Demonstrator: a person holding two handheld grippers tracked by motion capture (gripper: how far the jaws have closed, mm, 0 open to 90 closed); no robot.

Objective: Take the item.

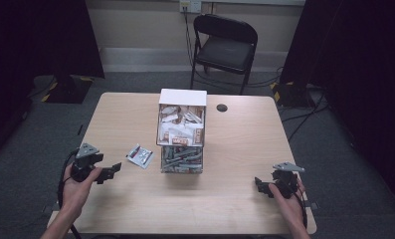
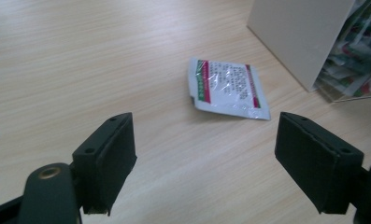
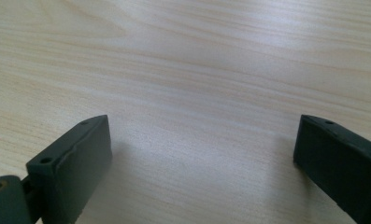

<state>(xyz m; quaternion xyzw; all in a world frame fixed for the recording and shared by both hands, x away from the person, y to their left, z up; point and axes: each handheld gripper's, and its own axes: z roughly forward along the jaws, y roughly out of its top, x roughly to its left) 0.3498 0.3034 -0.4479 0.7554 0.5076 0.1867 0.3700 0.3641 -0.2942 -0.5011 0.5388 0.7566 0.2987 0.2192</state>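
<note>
A small white sachet (image 1: 140, 155) with red and green print lies flat on the wooden table (image 1: 235, 149), left of a two-tier clear display box (image 1: 181, 132) holding several sachets. My left gripper (image 1: 114, 170) is at the table's left front, its jaws pointing toward the sachet and a short way from it. In the left gripper view the sachet (image 2: 228, 88) lies ahead of the open left gripper (image 2: 220, 158), with nothing between the jaws. My right gripper (image 1: 258, 185) rests at the right front, open over bare wood, as the right gripper view confirms (image 3: 202, 158).
The box's white side wall (image 2: 300, 37) stands close to the right of the sachet. A small dark disc (image 1: 222, 107) lies on the table behind the box. A black folding chair (image 1: 225, 47) stands beyond the far edge.
</note>
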